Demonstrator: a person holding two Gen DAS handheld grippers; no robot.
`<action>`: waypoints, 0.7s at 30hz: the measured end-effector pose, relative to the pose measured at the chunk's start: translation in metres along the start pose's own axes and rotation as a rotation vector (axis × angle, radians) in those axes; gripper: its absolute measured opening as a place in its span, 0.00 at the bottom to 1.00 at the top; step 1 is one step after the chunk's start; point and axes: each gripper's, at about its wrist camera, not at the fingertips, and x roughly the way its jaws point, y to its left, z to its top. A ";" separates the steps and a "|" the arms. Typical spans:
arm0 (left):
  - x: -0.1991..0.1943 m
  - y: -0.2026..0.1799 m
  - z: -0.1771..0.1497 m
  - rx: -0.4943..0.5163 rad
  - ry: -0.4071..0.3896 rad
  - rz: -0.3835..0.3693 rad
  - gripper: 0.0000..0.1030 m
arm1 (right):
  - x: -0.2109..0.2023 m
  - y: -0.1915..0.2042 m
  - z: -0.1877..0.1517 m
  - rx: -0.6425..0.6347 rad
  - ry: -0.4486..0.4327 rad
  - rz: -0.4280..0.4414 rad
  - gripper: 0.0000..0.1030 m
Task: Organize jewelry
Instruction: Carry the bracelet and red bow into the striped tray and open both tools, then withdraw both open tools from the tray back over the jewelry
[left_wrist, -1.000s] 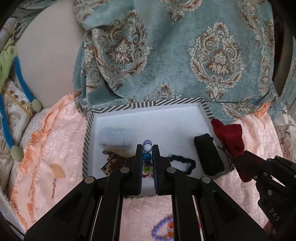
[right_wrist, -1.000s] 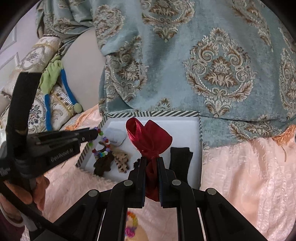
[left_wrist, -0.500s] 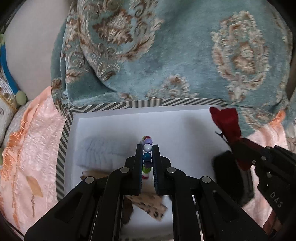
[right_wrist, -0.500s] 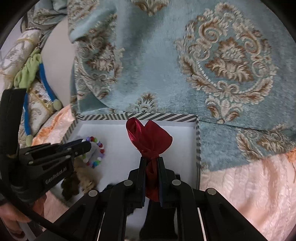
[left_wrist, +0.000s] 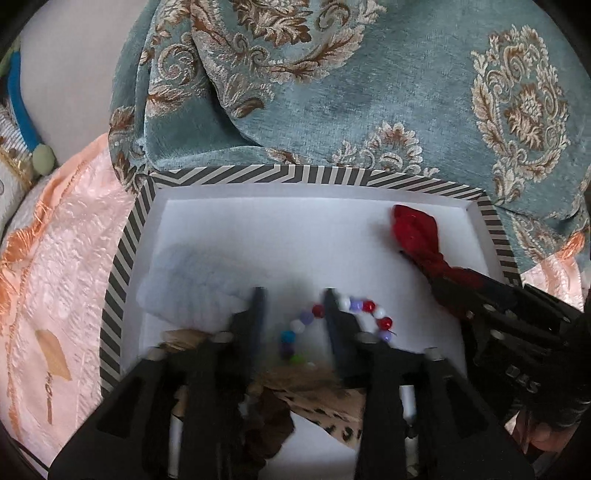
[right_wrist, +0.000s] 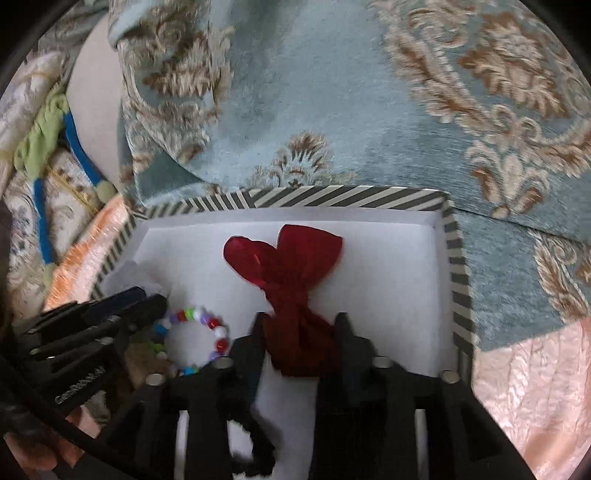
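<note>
A white box with a striped rim (left_wrist: 314, 175) (right_wrist: 332, 194) lies on the bed. My left gripper (left_wrist: 293, 306) is open over the box floor. A bracelet of coloured beads (left_wrist: 345, 317) lies loose on the floor between and around its fingers; it also shows in the right wrist view (right_wrist: 195, 338). My right gripper (right_wrist: 301, 325) is open, its jaws apart on either side of a dark red satin bow (right_wrist: 288, 275) that rests on the box floor. The bow also shows in the left wrist view (left_wrist: 417, 230).
In the box lie a pale blue fluffy piece (left_wrist: 192, 277), a leopard-print bow (left_wrist: 328, 410), a brown scrunchie (left_wrist: 266, 421) and a black hair tie (right_wrist: 255, 454). A teal patterned cushion (left_wrist: 351, 81) stands behind the box. Peach quilt (left_wrist: 55, 295) surrounds it.
Both grippers have opened over the box. The bead bracelet has dropped from the left gripper onto the box floor, and the red bow now rests on the floor between the right jaws.
</note>
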 end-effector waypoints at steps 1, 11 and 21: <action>-0.002 0.002 -0.001 -0.008 -0.005 -0.002 0.48 | -0.006 -0.002 -0.002 0.006 -0.008 0.011 0.36; -0.041 0.004 -0.021 0.008 -0.053 0.048 0.48 | -0.068 -0.002 -0.018 0.035 -0.093 0.022 0.40; -0.105 -0.013 -0.060 0.080 -0.148 0.097 0.49 | -0.114 0.025 -0.065 0.030 -0.109 -0.008 0.42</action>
